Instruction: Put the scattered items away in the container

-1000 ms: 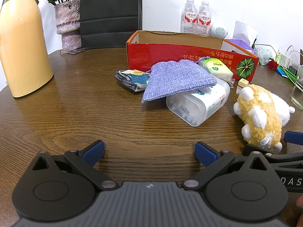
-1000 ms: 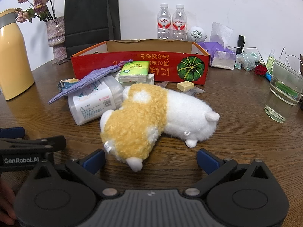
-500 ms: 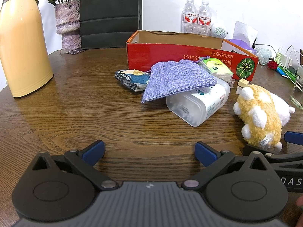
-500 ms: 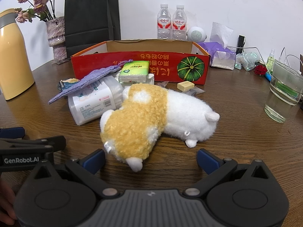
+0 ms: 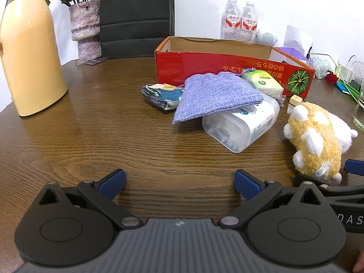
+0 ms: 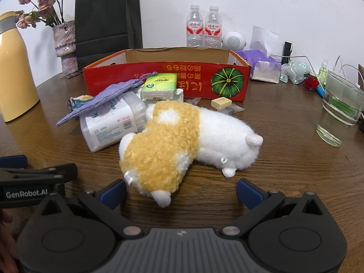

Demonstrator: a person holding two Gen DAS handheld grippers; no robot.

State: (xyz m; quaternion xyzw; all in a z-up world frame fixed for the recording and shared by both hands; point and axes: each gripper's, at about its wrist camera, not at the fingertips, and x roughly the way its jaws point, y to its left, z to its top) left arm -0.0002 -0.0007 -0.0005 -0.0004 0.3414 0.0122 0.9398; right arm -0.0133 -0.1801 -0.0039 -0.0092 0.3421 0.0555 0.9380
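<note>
1. On the worktop (image 6: pixel 284 136), just ahead of the right tool (image 6: pixel 180 190), the plush toy (image 6: pixel 182 136) lies on its side, its yellow end nearest and partly between the spread blue pads; none of the scattered items sits in the red box (image 6: pixel 166 77) yet.
2. Nothing has changed over the last second: the toy, the pile and both tools sit where they did in the earlier views. By my reading the tidying has not started, and this is a pause before a first grasp.
3. The right tool is wide open and grips nothing; its left pad lies just beside the toy's tag, apart from the fur as far as I can tell.
4. The left tool (image 5: pixel 179 183) is also spread open and empty, over bare wood, well short of the pile.
5. Beside the toy lie the clear wipes tub (image 5: pixel 241 125) with the purple pouch (image 5: pixel 216 93) draped over it, a green tissue pack (image 5: pixel 264 83), a dark blue packet (image 5: pixel 161 94) and a small beige block (image 6: pixel 221 102), all near the box's front wall.
6. Farther out stand a yellow flask (image 5: pixel 29 56), a vase (image 5: pixel 86 34), two water bottles (image 6: pixel 203 26) and a glass of water (image 6: pixel 339 111); the glass is close enough to mind when carrying.
</note>
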